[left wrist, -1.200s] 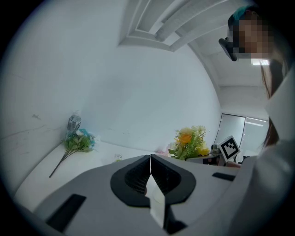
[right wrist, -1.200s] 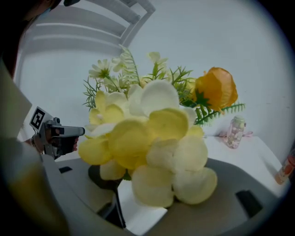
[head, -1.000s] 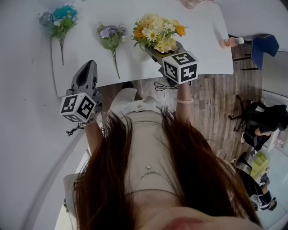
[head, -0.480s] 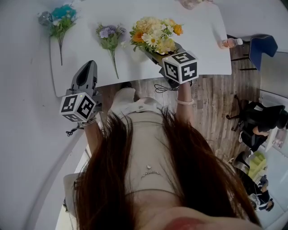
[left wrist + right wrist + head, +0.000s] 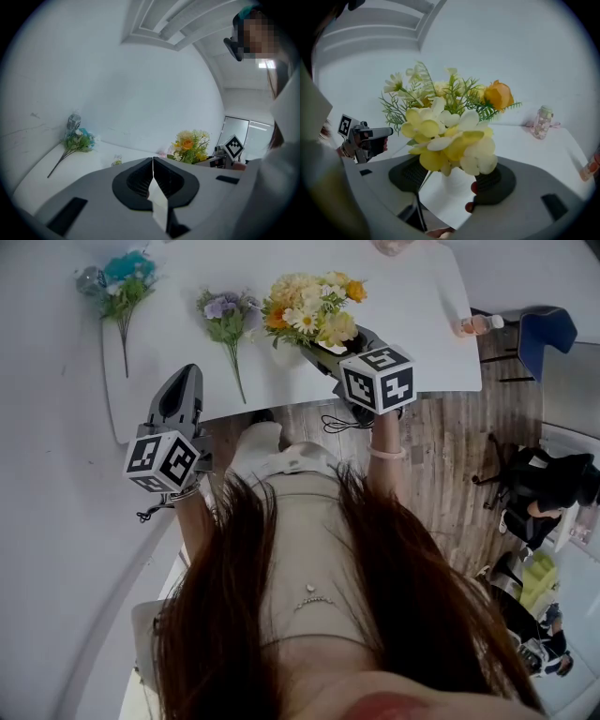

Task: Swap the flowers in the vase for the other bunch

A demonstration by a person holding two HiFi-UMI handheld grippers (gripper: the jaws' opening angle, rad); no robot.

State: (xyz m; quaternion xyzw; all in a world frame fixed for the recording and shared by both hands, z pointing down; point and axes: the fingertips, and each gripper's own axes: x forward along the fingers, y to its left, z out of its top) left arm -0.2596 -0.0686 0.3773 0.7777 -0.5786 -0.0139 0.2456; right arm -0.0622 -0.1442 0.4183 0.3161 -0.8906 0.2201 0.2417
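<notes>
Right gripper [image 5: 453,180] had just been spreading its jaws round the vase [image 5: 458,188] at the table's [image 5: 422,315] near edge. The bouquet [image 5: 305,306] had drifted left, so probably no firm grab yet. Left gripper [image 5: 153,161] was pressed shut, empty.

The head view looks from above the person's long brown hair [image 5: 281,615] steeply down, with the white rectangular worktop [image 5: 422,324] far off at its top edge. The left gripper view sits low behind the left claw [image 5: 153,161] and faces almost level across the worktop to a plain white wall [image 5: 140,84]. The right gripper view looks along the right claw [image 5: 451,180], whose jaws have just been opening with a small white vase [image 5: 459,187] between them. It is tilted down and very near the yellow, white and orange artificial flower bunch [image 5: 450,131]. All three views share this bunch, and each gripper view shows the other claw.
</notes>
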